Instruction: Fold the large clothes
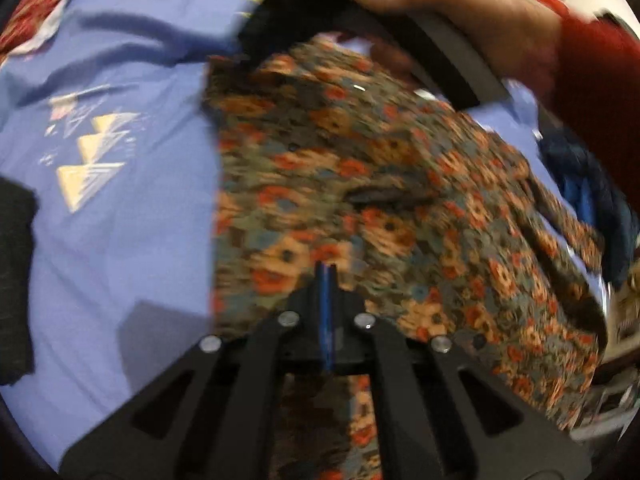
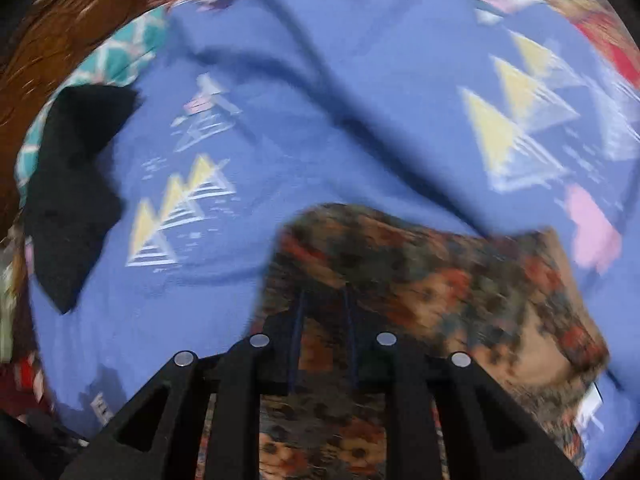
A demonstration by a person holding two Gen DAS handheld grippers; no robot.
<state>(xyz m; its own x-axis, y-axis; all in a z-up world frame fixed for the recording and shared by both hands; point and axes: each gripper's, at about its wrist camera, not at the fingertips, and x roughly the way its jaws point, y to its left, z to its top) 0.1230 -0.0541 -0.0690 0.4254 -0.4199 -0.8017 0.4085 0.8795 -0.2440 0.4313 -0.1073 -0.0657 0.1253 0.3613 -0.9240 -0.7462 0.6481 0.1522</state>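
A floral garment [image 1: 360, 180] in orange, red and green lies spread on a blue sheet with yellow triangles [image 1: 120, 240]. My left gripper [image 1: 327, 276] is shut, its tips over the floral cloth; I see no fabric pinched in it. In the right wrist view a folded edge of the floral garment [image 2: 420, 280] lies just ahead. My right gripper [image 2: 324, 296] has its fingers a little apart, and floral cloth shows in the gap without being pressed. A person's hand [image 1: 460, 20] with a red sleeve holds a black gripper body at the top of the left wrist view.
A black cloth [image 2: 72, 184] lies on the blue sheet [image 2: 320, 120] at the left, also seen as a black cloth [image 1: 16, 272]. A teal patterned fabric [image 2: 128, 48] sits beyond it. A dark blue cloth [image 1: 588, 192] lies at the right. Both views are motion-blurred.
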